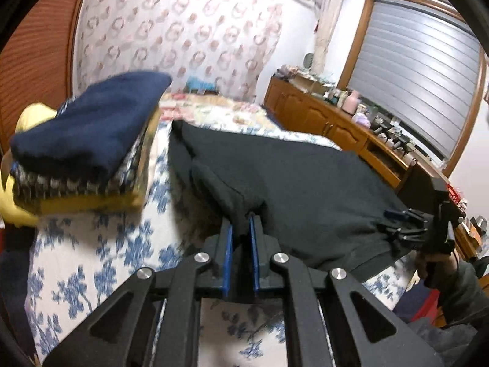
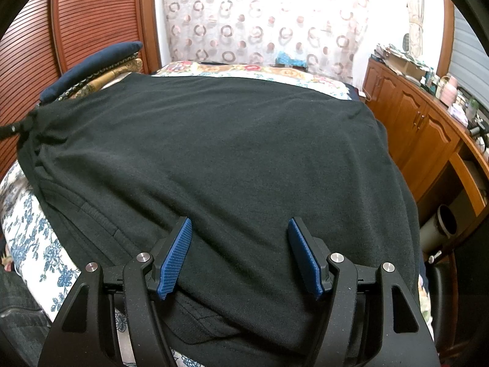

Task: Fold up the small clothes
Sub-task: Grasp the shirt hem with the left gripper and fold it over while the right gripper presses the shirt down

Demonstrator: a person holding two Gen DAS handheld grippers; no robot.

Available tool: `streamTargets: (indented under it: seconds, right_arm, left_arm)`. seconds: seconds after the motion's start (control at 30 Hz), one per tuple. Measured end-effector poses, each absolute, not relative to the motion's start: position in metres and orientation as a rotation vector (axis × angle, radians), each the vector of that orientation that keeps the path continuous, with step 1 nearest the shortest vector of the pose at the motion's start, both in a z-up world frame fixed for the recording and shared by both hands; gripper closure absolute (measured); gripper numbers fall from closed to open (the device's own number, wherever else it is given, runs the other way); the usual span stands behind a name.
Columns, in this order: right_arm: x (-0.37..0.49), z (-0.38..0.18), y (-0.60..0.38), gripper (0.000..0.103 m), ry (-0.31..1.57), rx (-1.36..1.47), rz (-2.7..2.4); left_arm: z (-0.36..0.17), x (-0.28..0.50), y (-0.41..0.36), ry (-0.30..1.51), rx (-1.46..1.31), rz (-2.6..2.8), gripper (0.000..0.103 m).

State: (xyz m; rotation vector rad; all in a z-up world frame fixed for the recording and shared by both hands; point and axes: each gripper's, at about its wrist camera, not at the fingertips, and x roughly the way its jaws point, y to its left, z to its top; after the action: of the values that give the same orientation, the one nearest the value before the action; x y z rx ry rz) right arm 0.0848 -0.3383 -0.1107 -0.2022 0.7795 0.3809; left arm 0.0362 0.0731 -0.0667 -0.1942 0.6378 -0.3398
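A black garment (image 1: pixel 290 177) lies spread on the bed's blue-flowered sheet (image 1: pixel 91 263). My left gripper (image 1: pixel 243 223) is shut on a bunched edge of it and holds that edge a little raised. In the right wrist view the same black garment (image 2: pixel 229 140) fills the middle. My right gripper (image 2: pixel 240 229) is open, its blue pads (image 2: pixel 175 257) apart just above the cloth's near edge. The right gripper also shows in the left wrist view (image 1: pixel 406 229) at the garment's far right edge. The left gripper's tip shows at the far left of the right wrist view (image 2: pixel 18 128).
A stack of folded clothes (image 1: pixel 85 153), navy on top and yellow below, sits on the bed to the left. A wooden cabinet (image 2: pixel 421 128) with clutter runs along the right. A patterned curtain (image 2: pixel 259 18) hangs behind the bed.
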Motion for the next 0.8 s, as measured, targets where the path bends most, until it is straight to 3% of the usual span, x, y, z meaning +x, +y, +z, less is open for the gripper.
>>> streamTargets:
  seconds: [0.8]
  right_arm:
    - [0.085,-0.100,-0.353,0.036,0.778,-0.154,0.394]
  left_arm:
    - [-0.009,0.079,-0.028,0.557,-0.098,-0.580,0.096]
